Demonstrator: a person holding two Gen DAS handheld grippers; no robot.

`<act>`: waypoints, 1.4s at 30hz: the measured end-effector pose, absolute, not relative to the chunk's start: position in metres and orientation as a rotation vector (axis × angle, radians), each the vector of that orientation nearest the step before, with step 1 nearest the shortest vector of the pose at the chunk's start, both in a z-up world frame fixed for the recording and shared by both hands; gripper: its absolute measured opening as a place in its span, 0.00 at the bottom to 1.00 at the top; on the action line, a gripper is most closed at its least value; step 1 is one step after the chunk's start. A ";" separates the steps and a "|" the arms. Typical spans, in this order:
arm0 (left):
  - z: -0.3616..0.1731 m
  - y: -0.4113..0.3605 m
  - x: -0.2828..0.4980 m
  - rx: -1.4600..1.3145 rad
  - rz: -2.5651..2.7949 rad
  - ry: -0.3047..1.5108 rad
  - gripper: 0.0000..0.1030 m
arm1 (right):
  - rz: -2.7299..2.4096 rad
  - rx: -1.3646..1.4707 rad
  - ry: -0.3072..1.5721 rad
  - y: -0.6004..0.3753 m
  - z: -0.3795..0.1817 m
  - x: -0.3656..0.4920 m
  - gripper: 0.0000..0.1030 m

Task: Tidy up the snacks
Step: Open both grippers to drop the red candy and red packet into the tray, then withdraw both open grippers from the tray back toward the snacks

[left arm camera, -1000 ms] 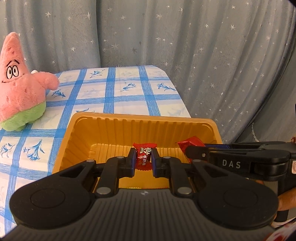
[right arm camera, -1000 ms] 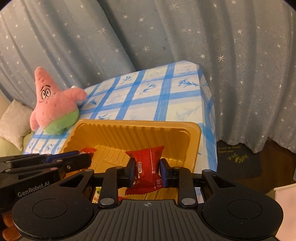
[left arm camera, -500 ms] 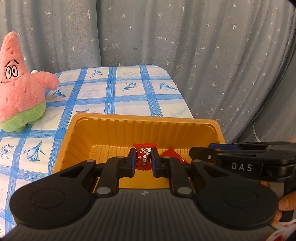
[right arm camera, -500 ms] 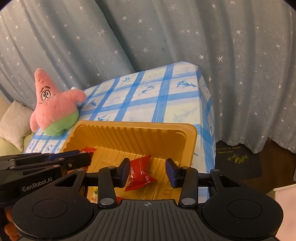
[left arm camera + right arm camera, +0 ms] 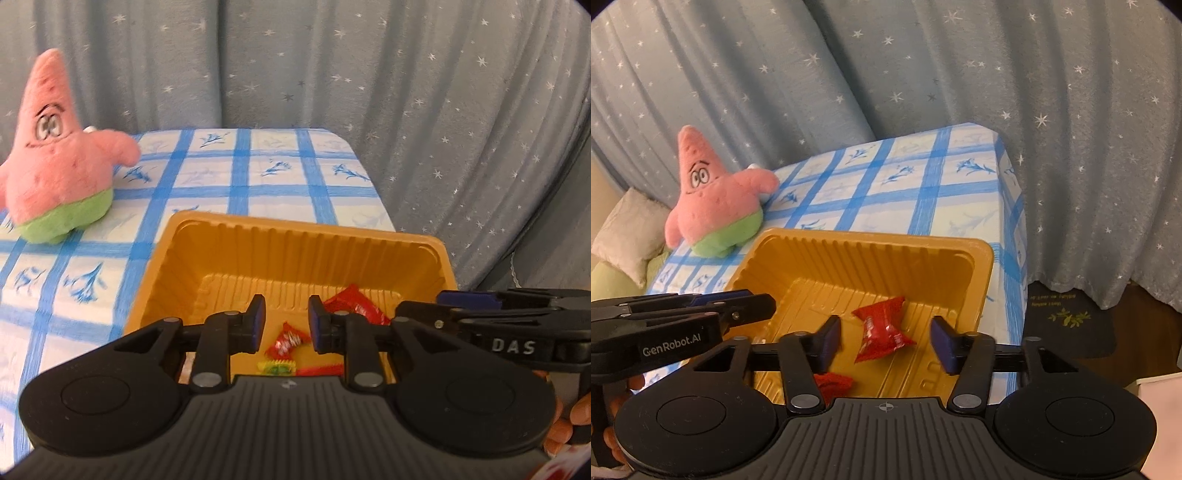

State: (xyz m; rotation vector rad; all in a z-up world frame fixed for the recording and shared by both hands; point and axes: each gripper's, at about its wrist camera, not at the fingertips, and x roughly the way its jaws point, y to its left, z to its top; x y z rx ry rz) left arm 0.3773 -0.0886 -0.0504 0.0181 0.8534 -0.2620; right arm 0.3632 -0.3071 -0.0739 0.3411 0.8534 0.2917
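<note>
Both tongs are opening over the orange tray (image 5: 236, 236) on the desk (image 5: 258, 173): left tongs (image 5: 284, 325) released, small red candy (image 5: 288, 341) dropped below; right tongs (image 5: 884, 339) released, red packet (image 5: 882, 330) lying inside.

A grey-blue curtain (image 5: 960, 92) sprinkled with white stars hangs in folds behind the table (image 5: 905, 192); the table wears a white cloth with blue checks; beyond its right edge, a dark mat (image 5: 1067, 321) lies on brown floor; a beige cushion (image 5: 628, 232) sits far left.
</note>
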 end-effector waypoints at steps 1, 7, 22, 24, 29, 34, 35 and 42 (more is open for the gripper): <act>-0.049 -0.085 0.374 0.012 -0.254 0.855 0.23 | 0.294 0.338 0.851 -0.307 -0.073 0.360 0.60; -0.037 -0.065 0.347 -0.029 -0.210 0.845 0.25 | 0.314 0.337 0.846 -0.305 -0.067 0.338 0.67; -0.009 -0.044 0.258 -0.081 -0.137 0.814 0.29 | 0.425 0.308 0.833 -0.292 -0.042 0.279 0.70; -0.006 -0.041 0.245 -0.080 -0.125 0.808 0.30 | 0.440 0.302 0.834 -0.289 -0.039 0.271 0.70; -0.001 -0.034 0.213 -0.086 -0.088 0.805 0.32 | 0.479 0.283 0.845 -0.282 -0.037 0.252 0.70; -0.001 -0.025 0.185 -0.105 -0.047 0.816 0.33 | 0.520 0.256 0.858 -0.273 -0.037 0.233 0.70; -0.002 -0.023 0.179 -0.108 -0.037 0.819 0.33 | 0.528 0.250 0.862 -0.272 -0.038 0.229 0.70; -0.007 -0.011 0.145 -0.135 0.020 0.839 0.33 | 0.585 0.206 0.889 -0.256 -0.043 0.207 0.70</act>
